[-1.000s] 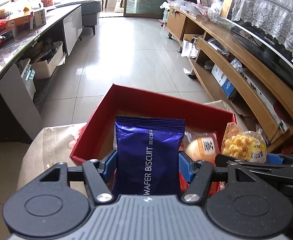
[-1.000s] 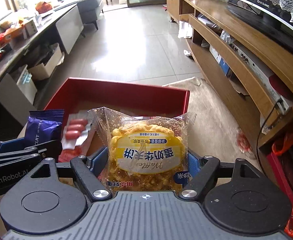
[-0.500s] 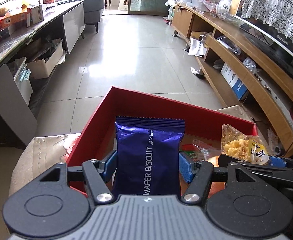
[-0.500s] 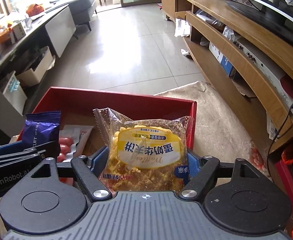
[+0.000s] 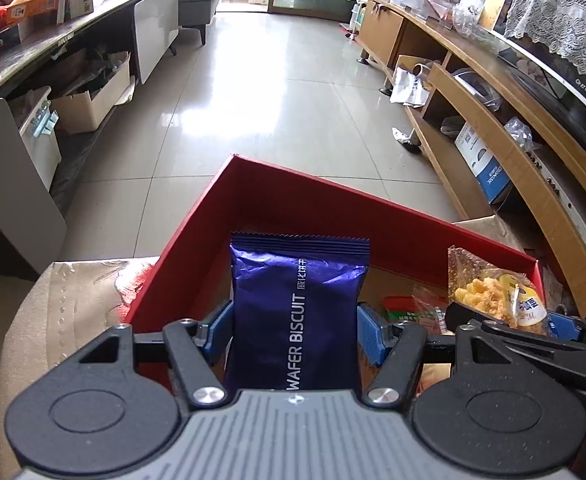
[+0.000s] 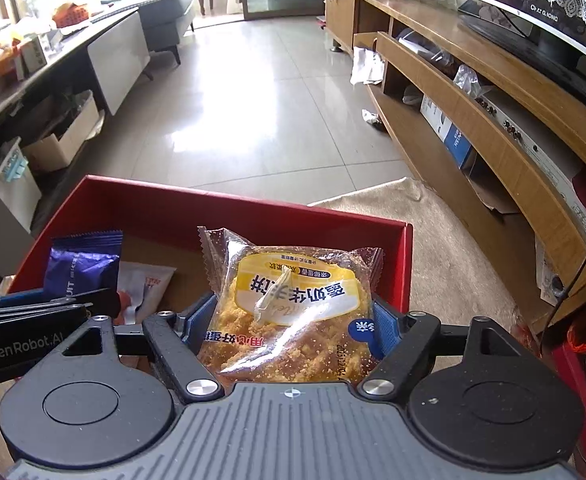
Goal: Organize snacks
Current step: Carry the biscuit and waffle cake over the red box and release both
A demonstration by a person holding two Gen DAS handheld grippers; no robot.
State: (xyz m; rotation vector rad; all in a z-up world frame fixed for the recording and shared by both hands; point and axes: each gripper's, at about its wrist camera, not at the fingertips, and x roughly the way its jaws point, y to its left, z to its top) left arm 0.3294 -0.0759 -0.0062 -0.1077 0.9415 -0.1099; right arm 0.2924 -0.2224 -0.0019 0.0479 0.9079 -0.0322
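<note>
My left gripper [image 5: 295,328] is shut on a blue wafer biscuit packet [image 5: 299,312] and holds it upright over the near left part of the red box [image 5: 293,188]. My right gripper [image 6: 287,320] is shut on a clear packet of yellow crumbly cake [image 6: 293,304], held over the right side of the same red box [image 6: 213,208]. Each gripper shows in the other's view: the cake packet [image 5: 493,292] to the right, the blue packet [image 6: 81,264] to the left. A white and red snack packet [image 6: 145,284] lies inside the box.
The box stands on a beige cloth surface [image 6: 433,248]. A long wooden TV cabinet [image 6: 493,120] runs along the right. A dark counter with boxes [image 5: 33,40] runs along the left. Tiled floor [image 5: 253,92] lies beyond the box.
Both grippers, still holding their packets, have moved forward and lower over the red box. The box's far wall now sits closer and its inside is more hidden by the packets.
</note>
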